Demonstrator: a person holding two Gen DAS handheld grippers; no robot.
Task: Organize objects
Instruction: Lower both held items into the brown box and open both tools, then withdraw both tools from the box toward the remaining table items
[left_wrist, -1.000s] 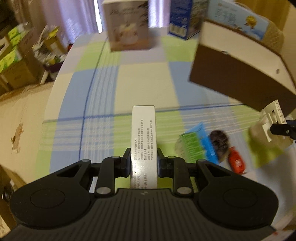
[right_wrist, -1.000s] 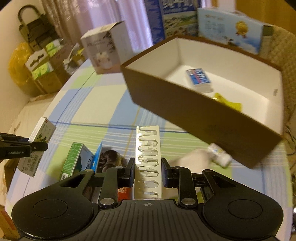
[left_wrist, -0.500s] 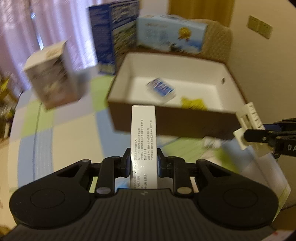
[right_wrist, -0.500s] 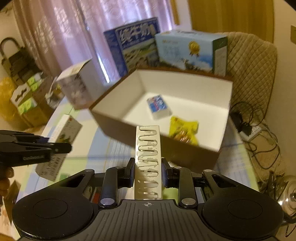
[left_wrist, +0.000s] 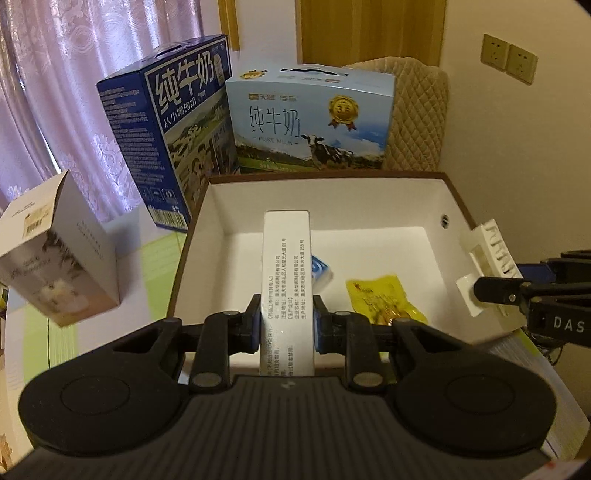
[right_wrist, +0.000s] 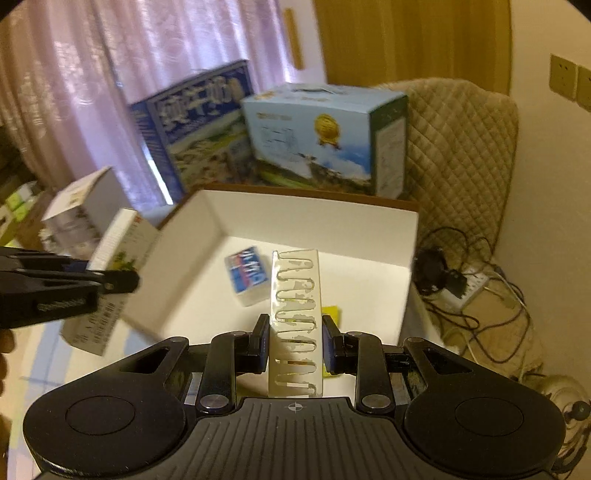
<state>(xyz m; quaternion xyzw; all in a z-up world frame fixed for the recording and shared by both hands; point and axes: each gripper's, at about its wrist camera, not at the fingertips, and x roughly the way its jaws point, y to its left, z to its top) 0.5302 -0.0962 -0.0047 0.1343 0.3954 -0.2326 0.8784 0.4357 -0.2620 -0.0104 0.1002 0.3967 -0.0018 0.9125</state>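
We hold both loads over the open box (left_wrist: 207, 236) for dropping in: left claw (left_wrist: 286, 321) clamps a carton (left_wrist: 286, 266), right claw (right_wrist: 294, 343) grips a clip card (right_wrist: 295, 291).

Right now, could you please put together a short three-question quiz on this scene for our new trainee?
1. True or false: the left gripper is shut on a tall white carton.
2. Which two items already lie inside the open storage box?
3. The right gripper holds: A) a yellow packet, B) a white card of paper clips, C) nothing.

Key:
1. True.
2. A blue-and-white pack and a yellow snack packet.
3. B.
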